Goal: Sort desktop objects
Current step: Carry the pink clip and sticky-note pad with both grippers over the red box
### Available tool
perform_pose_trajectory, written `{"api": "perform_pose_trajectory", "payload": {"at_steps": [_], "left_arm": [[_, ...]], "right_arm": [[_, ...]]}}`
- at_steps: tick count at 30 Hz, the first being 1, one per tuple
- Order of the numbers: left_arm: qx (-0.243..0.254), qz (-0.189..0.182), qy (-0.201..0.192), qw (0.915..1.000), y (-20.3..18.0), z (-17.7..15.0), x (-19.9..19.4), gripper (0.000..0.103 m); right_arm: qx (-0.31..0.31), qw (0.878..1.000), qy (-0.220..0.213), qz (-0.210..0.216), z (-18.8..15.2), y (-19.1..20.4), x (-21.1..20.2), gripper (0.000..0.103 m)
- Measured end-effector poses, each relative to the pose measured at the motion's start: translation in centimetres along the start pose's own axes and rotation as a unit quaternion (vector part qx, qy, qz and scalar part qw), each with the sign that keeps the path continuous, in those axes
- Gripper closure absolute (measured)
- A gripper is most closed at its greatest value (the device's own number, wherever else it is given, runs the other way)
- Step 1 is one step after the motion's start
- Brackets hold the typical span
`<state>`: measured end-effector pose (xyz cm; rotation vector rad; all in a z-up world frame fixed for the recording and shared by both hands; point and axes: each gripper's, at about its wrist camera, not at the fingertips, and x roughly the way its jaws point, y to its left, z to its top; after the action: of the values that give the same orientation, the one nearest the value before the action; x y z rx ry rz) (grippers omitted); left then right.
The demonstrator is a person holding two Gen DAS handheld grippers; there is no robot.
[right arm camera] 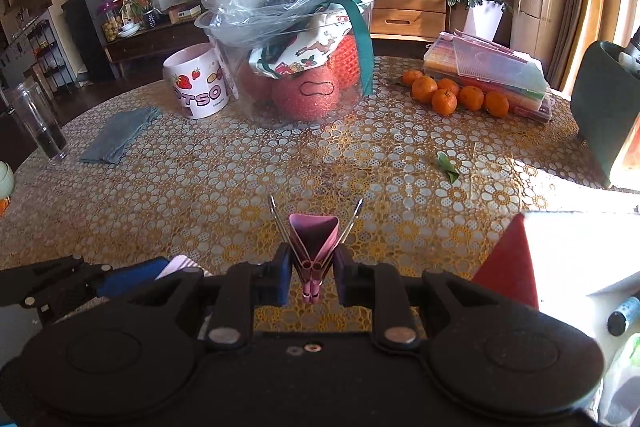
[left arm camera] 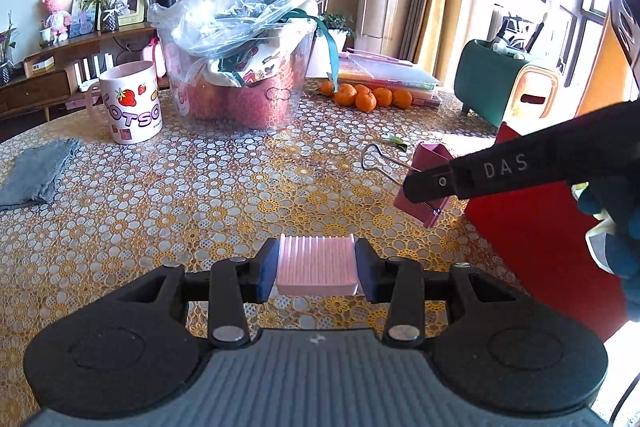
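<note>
My left gripper (left arm camera: 316, 267) is shut on a pink ribbed block (left arm camera: 316, 263), held a little above the flower-patterned tablecloth (left arm camera: 180, 207). My right gripper (right arm camera: 312, 275) is shut on a pink binder clip (right arm camera: 314, 239) with its wire handles sticking up and forward. In the left wrist view the right gripper (left arm camera: 416, 193) reaches in from the right, and the binder clip (left arm camera: 430, 163) hangs at its tip above the table. In the right wrist view the left gripper's blue pad and a corner of the pink block (right arm camera: 180, 265) show at the lower left.
A clear tub of bagged goods (left arm camera: 248, 67), a strawberry mug (left arm camera: 130, 103), several oranges (left arm camera: 368, 97), stacked plastic cases (left arm camera: 392, 75) and a grey cloth (left arm camera: 36, 171) sit on the table. A red box (left arm camera: 540, 227) lies at the right edge, beside a green holder (left arm camera: 496, 83).
</note>
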<state>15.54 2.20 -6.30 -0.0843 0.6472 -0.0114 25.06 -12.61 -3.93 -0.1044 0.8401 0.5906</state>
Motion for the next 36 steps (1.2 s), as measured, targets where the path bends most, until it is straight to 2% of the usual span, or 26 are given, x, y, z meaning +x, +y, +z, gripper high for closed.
{"api": "perform_pose_trajectory", "payload": {"at_steps": [8,20,36], "left_arm": [[-0.004,-0.017,-0.008,0.9998,-2.0,0.8,-3.4,0.063],[0.027,-0.032,-0.026,0.9988,-6.3,1.9,-6.7,0.063],[0.086,-0.079,-0.028,0.9928,-15.1,3.6,-6.3,0.063]], "right_arm": [[0.022,1.0,-0.021,0.005,-2.4,-0.7,-5.5,0.082],[0.041,0.997,-0.064,-0.003,-4.4,-3.1,-12.5,0.082],[0.087,0.99,-0.102,-0.055,-7.8,-10.4,-18.4,0.082]]}}
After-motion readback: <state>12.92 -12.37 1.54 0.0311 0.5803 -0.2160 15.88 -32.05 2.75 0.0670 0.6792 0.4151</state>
